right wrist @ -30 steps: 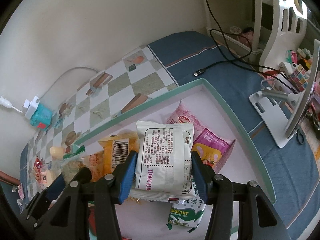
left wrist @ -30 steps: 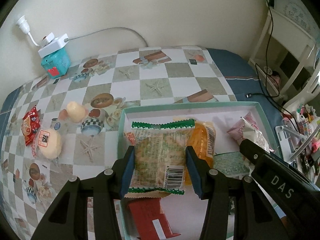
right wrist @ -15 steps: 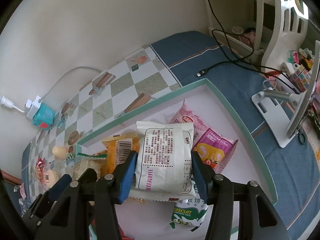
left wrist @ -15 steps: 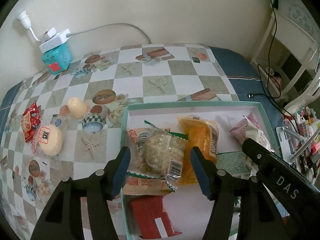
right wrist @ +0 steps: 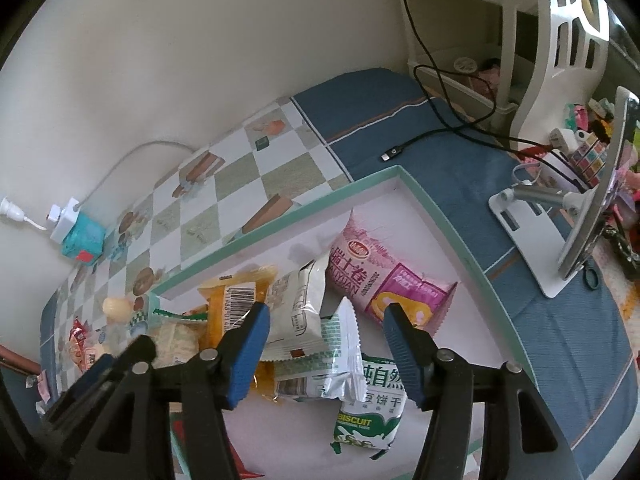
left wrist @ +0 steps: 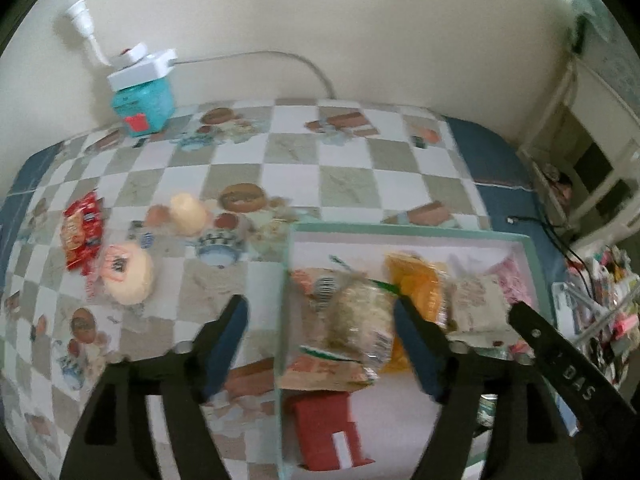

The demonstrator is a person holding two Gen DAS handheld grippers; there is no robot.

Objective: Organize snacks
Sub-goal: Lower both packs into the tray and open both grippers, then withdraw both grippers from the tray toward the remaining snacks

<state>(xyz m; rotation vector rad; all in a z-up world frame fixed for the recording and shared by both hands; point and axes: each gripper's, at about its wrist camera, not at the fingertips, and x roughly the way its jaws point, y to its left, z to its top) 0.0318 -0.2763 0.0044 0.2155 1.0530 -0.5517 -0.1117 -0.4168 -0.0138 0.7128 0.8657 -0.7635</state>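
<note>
A green-rimmed white tray point(left wrist: 400, 229) point(right wrist: 440, 220) holds several snack packs. My left gripper point(left wrist: 320, 344) is open and empty, straddling the tray's left wall; the clear rice-cracker pack point(left wrist: 360, 320) lies in the tray beside an orange pack point(left wrist: 416, 292). My right gripper point(right wrist: 326, 350) is open and empty above the white pack point(right wrist: 300, 308), which lies tilted on a green biscuit pack point(right wrist: 368, 412) next to a pink pack point(right wrist: 384, 280). On the cloth left of the tray lie a red packet point(left wrist: 80, 232) and two pale round buns point(left wrist: 128, 276) point(left wrist: 188, 214).
A teal box with a white power strip point(left wrist: 142, 92) stands at the back by the wall. A black cable point(right wrist: 432, 136) lies on the blue cloth behind the tray. A white stand point(right wrist: 536, 240) and clutter sit to the right.
The left gripper opened, dropped the rice-cracker pack into the tray and shifted left. The right gripper opened and let the white pack fall onto the other packs.
</note>
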